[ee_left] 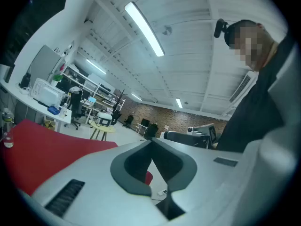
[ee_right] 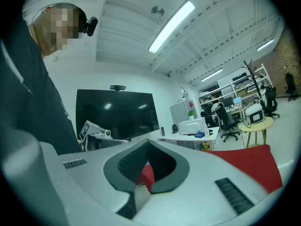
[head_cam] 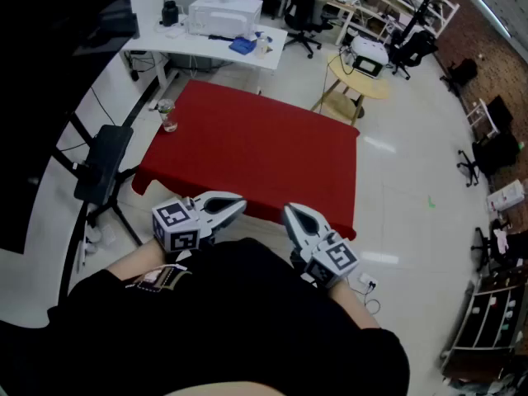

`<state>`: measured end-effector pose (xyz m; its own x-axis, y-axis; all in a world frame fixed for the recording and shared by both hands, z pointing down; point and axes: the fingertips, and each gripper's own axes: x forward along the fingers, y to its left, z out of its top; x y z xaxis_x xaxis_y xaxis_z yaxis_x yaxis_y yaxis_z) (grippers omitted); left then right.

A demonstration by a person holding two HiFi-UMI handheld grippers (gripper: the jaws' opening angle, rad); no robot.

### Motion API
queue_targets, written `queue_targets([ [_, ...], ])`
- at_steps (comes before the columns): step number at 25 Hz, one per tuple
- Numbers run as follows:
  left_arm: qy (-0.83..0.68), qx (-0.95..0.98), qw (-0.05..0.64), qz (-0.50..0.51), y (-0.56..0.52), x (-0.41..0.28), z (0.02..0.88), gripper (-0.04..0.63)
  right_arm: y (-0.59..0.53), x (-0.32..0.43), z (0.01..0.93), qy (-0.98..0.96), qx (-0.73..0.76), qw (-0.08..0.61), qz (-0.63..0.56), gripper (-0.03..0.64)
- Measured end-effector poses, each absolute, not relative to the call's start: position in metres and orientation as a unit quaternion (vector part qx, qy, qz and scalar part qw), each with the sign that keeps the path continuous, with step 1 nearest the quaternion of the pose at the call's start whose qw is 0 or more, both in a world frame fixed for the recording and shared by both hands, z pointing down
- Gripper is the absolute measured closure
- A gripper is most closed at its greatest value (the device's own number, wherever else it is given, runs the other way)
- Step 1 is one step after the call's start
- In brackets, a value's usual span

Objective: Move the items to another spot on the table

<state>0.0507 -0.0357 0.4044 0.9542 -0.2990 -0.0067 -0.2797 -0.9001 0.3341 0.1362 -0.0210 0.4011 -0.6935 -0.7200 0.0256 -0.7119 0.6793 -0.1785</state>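
**A:** Which step are we at?

**B:** None begun, I'd judge. The clear bottle [head_cam: 167, 115] stands upright and untouched at the left edge of the red-draped table [head_cam: 264, 159], near its far-left corner.

**A:** The grippers?

**B:** The left gripper [head_cam: 239, 205] is at the near edge, jaws together on nothing. The right gripper [head_cam: 289, 212] beside it is likewise closed and empty. The next move calls for reaching out, opening up and taking the bottle.

**A:** Handling?

**B:** Small, rounded, see-through and probably slick. The table's covering looks soft and matte.
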Motion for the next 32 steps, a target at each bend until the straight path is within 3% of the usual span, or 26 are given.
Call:
queue_targets([
  [11, -0.193, 0.964, 0.18, -0.037, -0.025, 0.084, 0.416, 0.592, -0.019, 0.162, 0.398, 0.934, -0.342, 0.008, -0.104, 0.617],
  [17, -0.227, 0.955, 0.186, -0.048, -0.032, 0.057, 0.433, 0.592, -0.034, 0.129, 0.413, 0.948, -0.3, -0.024, -0.104, 0.617],
  [22, -0.248, 0.95, 0.183, -0.053, -0.065, -0.018, 0.452, 0.592, -0.069, 0.059, 0.433, 0.951, -0.289, -0.04, -0.103, 0.617],
  [30, -0.303, 0.941, 0.149, 0.01, -0.178, -0.207, 0.479, 0.592, -0.19, -0.103, 0.462, 0.944, -0.315, -0.059, -0.081, 0.593],
  [32, -0.327, 0.933, 0.148, 0.024, -0.21, -0.248, 0.492, 0.592, -0.223, -0.137, 0.467, 0.941, -0.321, -0.068, -0.082, 0.55],
])
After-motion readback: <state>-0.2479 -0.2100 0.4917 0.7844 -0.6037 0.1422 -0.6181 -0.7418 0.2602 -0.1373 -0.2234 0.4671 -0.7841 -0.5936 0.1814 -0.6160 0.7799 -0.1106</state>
